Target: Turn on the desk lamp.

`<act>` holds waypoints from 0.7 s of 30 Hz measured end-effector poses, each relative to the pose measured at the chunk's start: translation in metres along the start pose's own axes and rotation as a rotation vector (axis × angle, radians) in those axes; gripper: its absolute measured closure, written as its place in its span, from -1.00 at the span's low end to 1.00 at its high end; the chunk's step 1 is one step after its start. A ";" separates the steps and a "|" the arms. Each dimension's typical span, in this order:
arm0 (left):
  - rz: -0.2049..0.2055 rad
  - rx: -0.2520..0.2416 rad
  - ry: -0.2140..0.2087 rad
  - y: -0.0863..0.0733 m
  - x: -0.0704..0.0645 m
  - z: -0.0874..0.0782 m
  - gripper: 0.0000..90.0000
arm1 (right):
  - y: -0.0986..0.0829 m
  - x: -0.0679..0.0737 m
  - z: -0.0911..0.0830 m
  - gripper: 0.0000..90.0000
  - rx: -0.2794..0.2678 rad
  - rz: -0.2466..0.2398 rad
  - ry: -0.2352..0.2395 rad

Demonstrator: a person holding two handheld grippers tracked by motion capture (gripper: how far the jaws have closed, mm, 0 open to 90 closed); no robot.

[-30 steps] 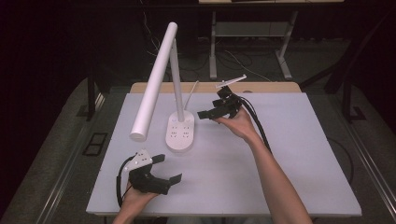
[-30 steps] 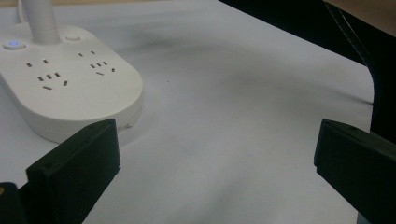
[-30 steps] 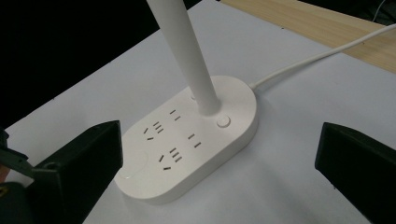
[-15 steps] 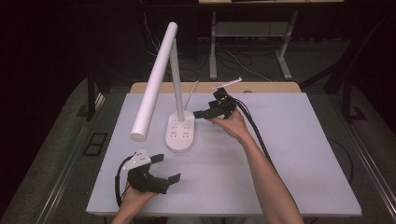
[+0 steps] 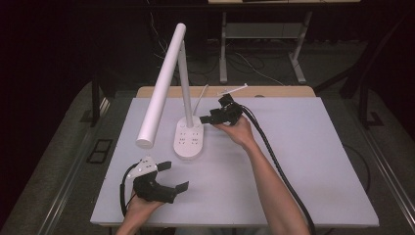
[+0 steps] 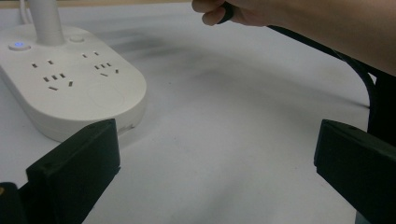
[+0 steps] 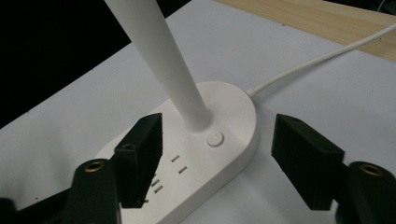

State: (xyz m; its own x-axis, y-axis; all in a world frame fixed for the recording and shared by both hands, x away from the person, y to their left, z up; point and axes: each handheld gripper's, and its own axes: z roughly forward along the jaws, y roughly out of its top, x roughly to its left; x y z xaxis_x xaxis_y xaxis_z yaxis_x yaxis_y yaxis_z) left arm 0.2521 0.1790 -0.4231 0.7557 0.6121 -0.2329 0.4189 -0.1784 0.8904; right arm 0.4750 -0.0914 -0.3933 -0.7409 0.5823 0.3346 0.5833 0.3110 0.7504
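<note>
High view, lower left of the frame: the left gripper (image 5: 172, 176) rests near the front edge of the white table (image 5: 303, 166), jaws spread wide and holding nothing. In the left gripper view the same two black jaws stand far apart with bare table between them.

Centre-left of the high view: the white desk lamp with an oval socket-strip base (image 5: 189, 139) stands upright on the table. Its long white tubular head (image 5: 160, 85) slopes down toward the left from the top of a slim stem (image 5: 185, 83). A white power cord (image 7: 322, 58) leaves the rear of the base.

Centre of the high view: the right gripper (image 5: 209, 118) hovers just beside the stem, jaws wide open and empty. In the right gripper view they straddle the stem foot and a round white button (image 7: 215, 139) without touching either.

Handling, as a judgement:
- Rigid, smooth plastic; likely slippery.
- Base probably carries most of the weight; the head overhangs.
- Grip the stem low, close to the base, to limit tipping.
- Mind the cord.
</note>
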 end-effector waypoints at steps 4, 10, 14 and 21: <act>-0.010 -0.006 0.006 0.000 0.001 -0.001 -1.00 | 0.002 -0.001 0.006 -0.01 0.014 0.007 0.009; -0.008 -0.006 0.005 0.000 0.002 -0.001 -1.00 | 0.002 -0.002 0.014 0.33 0.020 0.021 0.024; -0.006 -0.005 0.004 0.000 0.002 -0.001 -1.00 | 0.001 -0.003 0.020 0.47 0.026 0.031 0.027; -0.003 -0.004 0.000 0.001 0.002 0.000 -1.00 | -0.004 -0.005 0.031 0.91 0.019 0.029 0.028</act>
State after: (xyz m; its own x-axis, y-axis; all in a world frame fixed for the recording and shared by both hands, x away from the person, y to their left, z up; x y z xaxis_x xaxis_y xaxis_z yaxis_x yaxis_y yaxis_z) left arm 0.2542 0.1801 -0.4233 0.7543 0.6128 -0.2356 0.4195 -0.1737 0.8910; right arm 0.4872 -0.0720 -0.4157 -0.7322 0.5705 0.3722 0.6110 0.3086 0.7290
